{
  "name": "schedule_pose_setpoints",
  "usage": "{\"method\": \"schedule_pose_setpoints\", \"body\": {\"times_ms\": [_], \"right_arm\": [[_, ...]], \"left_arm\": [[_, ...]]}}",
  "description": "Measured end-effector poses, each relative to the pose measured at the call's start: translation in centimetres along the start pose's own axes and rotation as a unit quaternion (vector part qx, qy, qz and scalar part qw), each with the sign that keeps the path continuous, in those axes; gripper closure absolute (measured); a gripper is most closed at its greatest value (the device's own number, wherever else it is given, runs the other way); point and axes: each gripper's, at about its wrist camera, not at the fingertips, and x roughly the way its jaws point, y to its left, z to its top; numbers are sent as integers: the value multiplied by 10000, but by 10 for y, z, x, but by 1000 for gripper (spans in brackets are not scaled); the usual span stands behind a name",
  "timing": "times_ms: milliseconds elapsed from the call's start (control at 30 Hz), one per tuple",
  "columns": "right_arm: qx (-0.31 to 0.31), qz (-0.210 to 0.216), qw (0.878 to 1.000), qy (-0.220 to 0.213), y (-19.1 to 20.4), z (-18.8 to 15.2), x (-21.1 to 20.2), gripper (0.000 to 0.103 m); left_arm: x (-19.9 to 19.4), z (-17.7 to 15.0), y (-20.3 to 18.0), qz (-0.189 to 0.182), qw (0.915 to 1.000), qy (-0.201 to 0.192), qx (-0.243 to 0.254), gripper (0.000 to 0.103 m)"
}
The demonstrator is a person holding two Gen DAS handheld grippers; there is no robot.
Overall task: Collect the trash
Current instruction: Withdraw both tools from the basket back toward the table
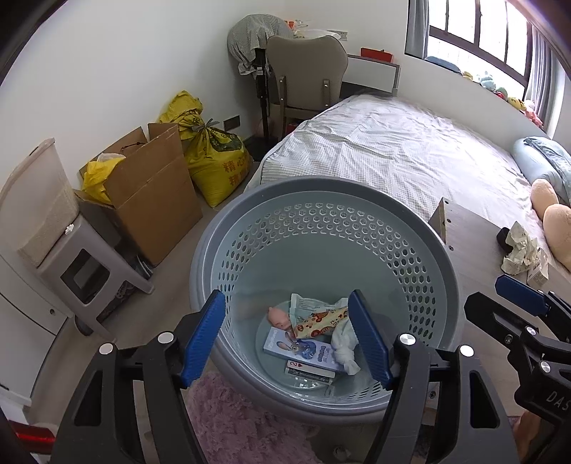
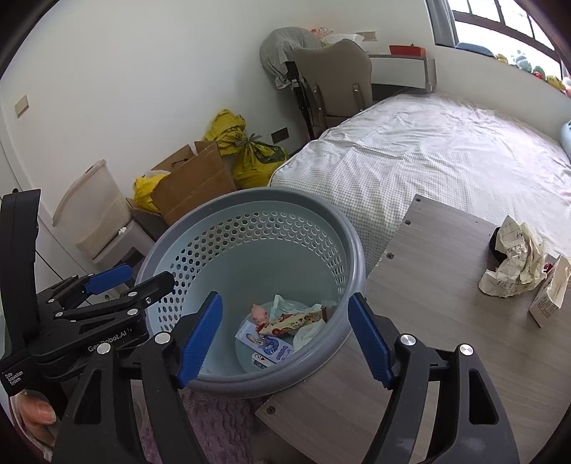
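Grey perforated plastic basket (image 1: 323, 200) sits under both grippers, trash already inside; left gripper (image 1: 287, 339) and right gripper (image 2: 285, 341) gape wide, jaws empty; crumpled cream paper wad (image 2: 514, 264) waits on the wood-grain tabletop (image 2: 428, 321), off right, nearer the right.

— What sort of room is it?
— A bedroom with white walls (image 1: 125, 53). A bed (image 1: 392, 150) in a pale checked sheet fills the right side, under a dark-framed window (image 1: 481, 32) letting in daylight.
— And along the wall?
— A beige chair (image 1: 303, 71) at the bed's far end, a cardboard box (image 1: 153, 192), yellow sacks (image 1: 214, 160), a grey stool (image 1: 85, 271).
— The floor?
— Light wood, with a pink shaggy rug (image 1: 232, 421).
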Motion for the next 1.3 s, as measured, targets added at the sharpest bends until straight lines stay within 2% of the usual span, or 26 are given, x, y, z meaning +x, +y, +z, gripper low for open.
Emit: {"method": "schedule_pose_setpoints", "body": {"times_ms": [733, 1300], "right_arm": [[437, -327, 9984, -154, -44, -22, -34, 30], [893, -615, 9935, -349, -95, -41, -62, 29]], "left_arm": [[-21, -23, -55, -344, 9988, 6, 349, 35], [-31, -23, -99, -508, 9963, -7, 687, 35]]}}
